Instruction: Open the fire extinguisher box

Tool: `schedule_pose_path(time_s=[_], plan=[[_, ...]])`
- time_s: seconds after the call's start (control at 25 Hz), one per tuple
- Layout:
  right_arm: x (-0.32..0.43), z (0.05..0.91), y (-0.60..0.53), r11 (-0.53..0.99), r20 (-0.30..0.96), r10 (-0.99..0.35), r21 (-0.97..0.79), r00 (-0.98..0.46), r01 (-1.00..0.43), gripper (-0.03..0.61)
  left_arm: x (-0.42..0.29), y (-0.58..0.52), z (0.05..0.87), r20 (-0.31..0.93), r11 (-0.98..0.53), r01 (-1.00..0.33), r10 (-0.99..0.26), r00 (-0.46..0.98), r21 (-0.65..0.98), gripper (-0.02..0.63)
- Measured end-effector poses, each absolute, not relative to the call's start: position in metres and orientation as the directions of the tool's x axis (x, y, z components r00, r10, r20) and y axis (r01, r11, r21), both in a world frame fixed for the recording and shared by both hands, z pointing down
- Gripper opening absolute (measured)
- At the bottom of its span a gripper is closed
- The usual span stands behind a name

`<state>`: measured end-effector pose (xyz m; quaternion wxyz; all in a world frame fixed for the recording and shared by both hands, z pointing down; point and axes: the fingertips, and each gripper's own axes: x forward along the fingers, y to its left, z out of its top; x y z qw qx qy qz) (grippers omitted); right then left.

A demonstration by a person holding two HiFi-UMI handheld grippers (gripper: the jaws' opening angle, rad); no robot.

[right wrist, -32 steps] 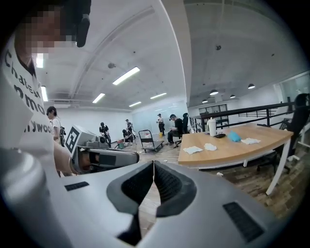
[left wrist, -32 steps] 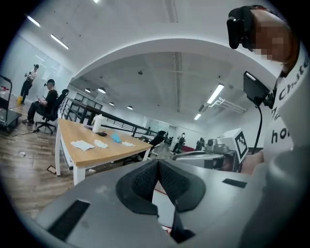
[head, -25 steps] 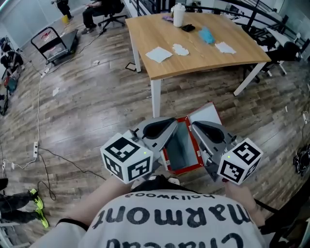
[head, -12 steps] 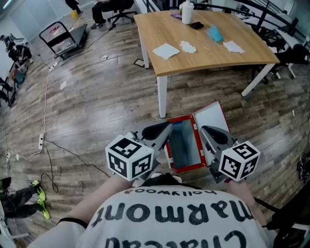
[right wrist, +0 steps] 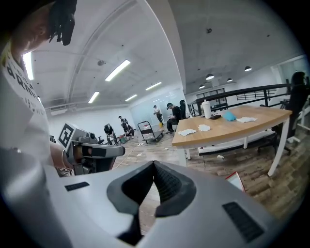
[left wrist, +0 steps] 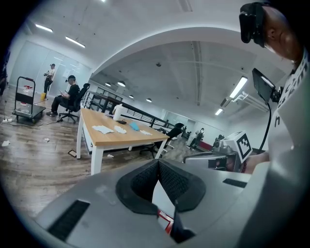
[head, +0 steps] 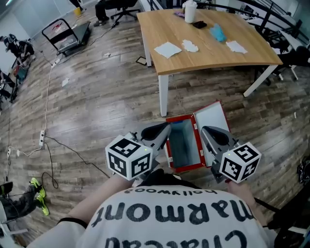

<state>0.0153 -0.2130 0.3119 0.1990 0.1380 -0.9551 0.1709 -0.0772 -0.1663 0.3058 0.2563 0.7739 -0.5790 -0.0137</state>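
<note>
With the fire extinguisher box (head: 184, 145) lying open on the floor (head: 97, 111), the left hand-held gripper (head: 166, 128) and right hand-held gripper (head: 204, 130) are being held pressed together, empty, flanking it, and its swung-out door (head: 211, 117) is arguably being endangered, since it could be knocked shut by a careless right-side swing.

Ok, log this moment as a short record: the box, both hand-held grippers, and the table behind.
box: red box lying on the wooden floor, just in front of the person
door: white door open, swung out to the right in the head view
left hand-held gripper: shut, empty, by the box's left edge
right hand-held gripper: shut, empty, by the box's right edge
table: beyond the box; papers, a white bottle and a blue cloth on top
</note>
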Motion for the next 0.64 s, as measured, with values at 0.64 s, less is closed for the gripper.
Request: schedule_pose_path(time_s=[0.64], plan=[[0.023, 0.327, -0.214, 0.899, 0.468, -0.209, -0.255, -0.859, -0.357, 0.009, -0.071, -0.166, 0.313, 0.28, -0.214, -0.883, -0.894, 0.349, 0.418, 0.006]])
